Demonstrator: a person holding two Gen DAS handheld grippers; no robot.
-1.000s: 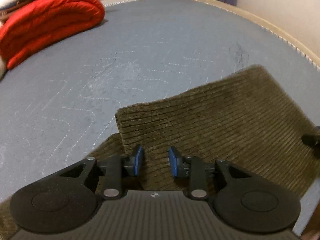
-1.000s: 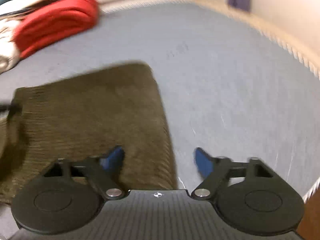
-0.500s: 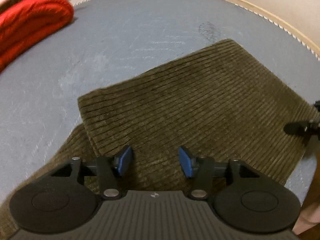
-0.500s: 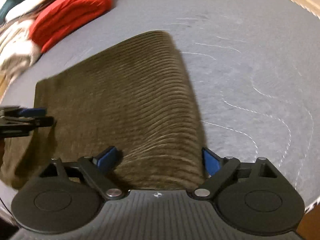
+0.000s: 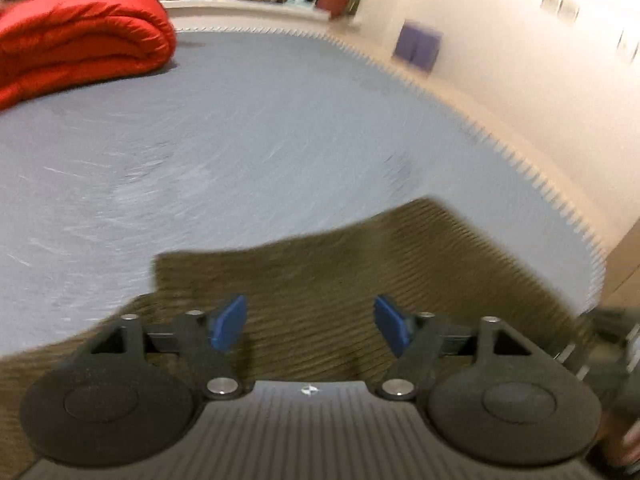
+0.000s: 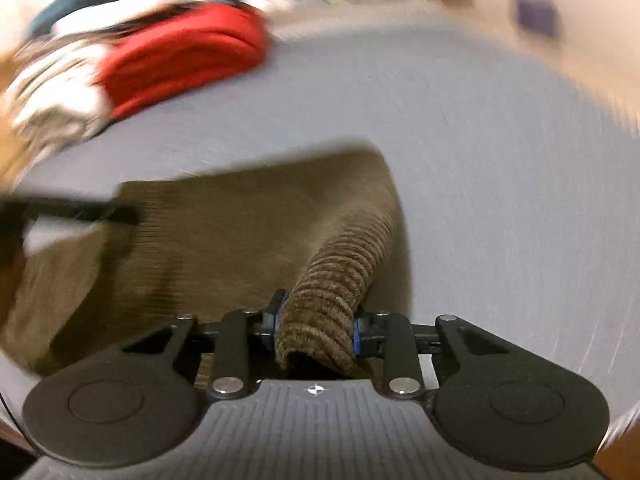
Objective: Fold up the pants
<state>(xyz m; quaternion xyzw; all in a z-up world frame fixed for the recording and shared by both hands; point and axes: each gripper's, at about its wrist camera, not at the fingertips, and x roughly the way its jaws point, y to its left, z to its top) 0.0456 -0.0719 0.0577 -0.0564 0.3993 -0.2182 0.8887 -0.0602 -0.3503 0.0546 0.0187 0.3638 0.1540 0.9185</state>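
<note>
The olive corduroy pants [image 5: 360, 276] lie folded on the grey-blue mattress [image 5: 240, 140], spread directly ahead of and beneath both sets of fingers. The right gripper [image 6: 316, 326] is clamped on a bunched fold of the pants, its blue pads [image 6: 358, 336] pressing the ribbed fabric from either side; that fold rises off the mattress toward the fingers. The left gripper [image 5: 308, 326] stands with its fingers spread apart, blue pads [image 5: 228, 322] clear of the fabric and holding nothing, with the cloth just below them. A red quilt [image 5: 80, 36] sits rolled well beyond the fingers, to their left. Both views are motion-blurred.
</note>
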